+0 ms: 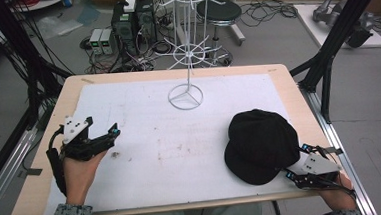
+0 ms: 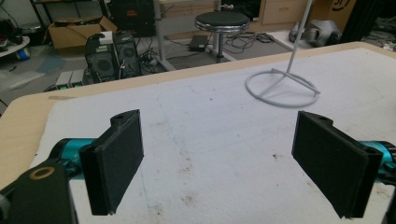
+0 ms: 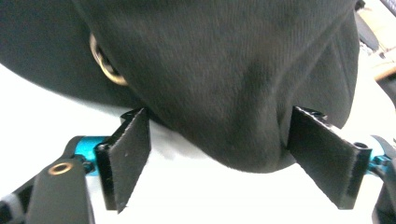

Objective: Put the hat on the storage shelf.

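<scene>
The right hand-held gripper point(image 3: 219, 158) has its jaws spread around the back edge of the cap point(image 3: 224, 70), one on each side; the pads aren't squeezing it, so it's open. The cap is plain black fabric, soft domed crown, with a brass eyelet point(image 3: 105, 63) in the side. It sits at the front right of the white surface point(image 1: 170, 139). The left hand-held gripper point(image 2: 219, 163) is wide open over bare surface, with the white wire stand point(image 1: 185, 95) farther back.

The black cap point(image 3: 224, 70) is cut off by the right gripper view's top edge, hiding its crown.
</scene>
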A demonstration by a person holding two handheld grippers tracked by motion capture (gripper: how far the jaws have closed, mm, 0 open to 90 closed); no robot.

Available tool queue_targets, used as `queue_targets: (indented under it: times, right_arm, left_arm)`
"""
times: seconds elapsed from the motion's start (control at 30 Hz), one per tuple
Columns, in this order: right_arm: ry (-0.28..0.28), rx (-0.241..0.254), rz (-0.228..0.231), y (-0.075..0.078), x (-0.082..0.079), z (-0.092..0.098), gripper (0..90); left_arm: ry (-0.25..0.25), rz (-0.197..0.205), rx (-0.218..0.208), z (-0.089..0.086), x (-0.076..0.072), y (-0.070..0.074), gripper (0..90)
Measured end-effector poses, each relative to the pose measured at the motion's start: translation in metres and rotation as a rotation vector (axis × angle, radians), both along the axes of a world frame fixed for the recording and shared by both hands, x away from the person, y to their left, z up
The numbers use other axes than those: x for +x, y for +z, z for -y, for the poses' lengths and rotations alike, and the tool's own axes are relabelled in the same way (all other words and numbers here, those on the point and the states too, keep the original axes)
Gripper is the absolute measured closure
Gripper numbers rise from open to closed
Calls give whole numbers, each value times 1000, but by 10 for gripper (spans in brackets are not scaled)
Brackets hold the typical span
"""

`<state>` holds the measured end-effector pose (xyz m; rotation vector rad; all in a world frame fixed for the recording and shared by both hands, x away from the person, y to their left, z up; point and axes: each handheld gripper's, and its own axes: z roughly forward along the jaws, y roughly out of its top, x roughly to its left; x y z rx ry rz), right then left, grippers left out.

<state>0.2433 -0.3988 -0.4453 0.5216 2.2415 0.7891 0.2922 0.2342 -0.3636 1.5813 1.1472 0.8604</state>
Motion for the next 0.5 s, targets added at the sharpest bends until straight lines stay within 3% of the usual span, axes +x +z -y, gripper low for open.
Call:
queue_targets:
  times: [0.2,0.5]
  right_arm:
    - [-8,-61,-5,0,3,-3,240]
    - [34,-141,9,4,10,-13,208]
  left_arm:
    - [-3,4,-2,1,0,0,168]
    - [-6,-3,-9,0,0,0,171]
